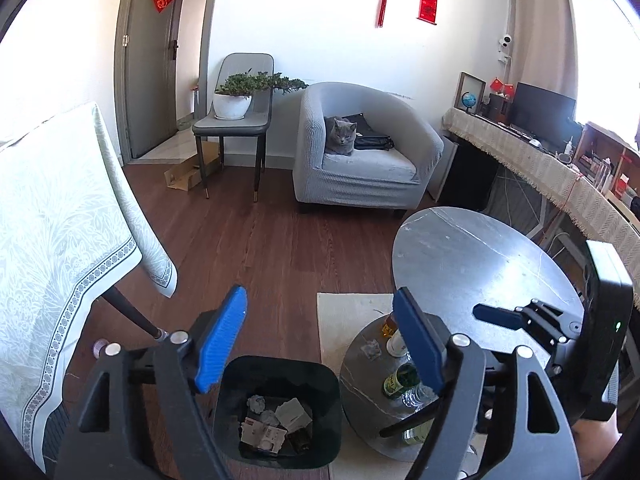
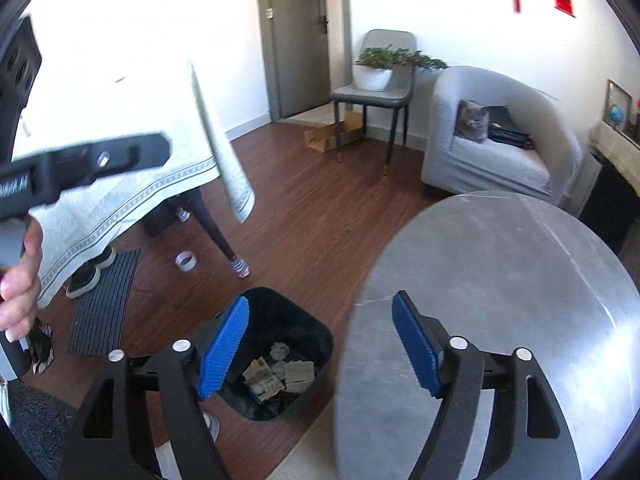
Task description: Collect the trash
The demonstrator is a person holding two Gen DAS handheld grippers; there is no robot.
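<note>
A black trash bin (image 1: 276, 408) stands on the wood floor with crumpled paper and flattened cartons (image 1: 272, 424) inside. My left gripper (image 1: 320, 316) hovers above the bin, open, with nothing between its blue fingers. Beside the bin, the lower shelf of a round grey table (image 1: 480, 264) carries bottles (image 1: 400, 384), a cup and a small crumpled wrapper (image 1: 370, 350). In the right wrist view my right gripper (image 2: 320, 320) is open and empty, higher up, spanning the bin (image 2: 280, 360) and the tabletop's edge (image 2: 500, 300).
A table under a pale cloth (image 1: 48, 220) stands to the left, with shoes (image 2: 88, 272) and a striped mat (image 2: 104, 300) beneath. A tape roll (image 2: 185, 260) lies on the floor. A cat sits in the grey armchair (image 1: 360, 152). A hand (image 2: 20, 280) holds the other tool.
</note>
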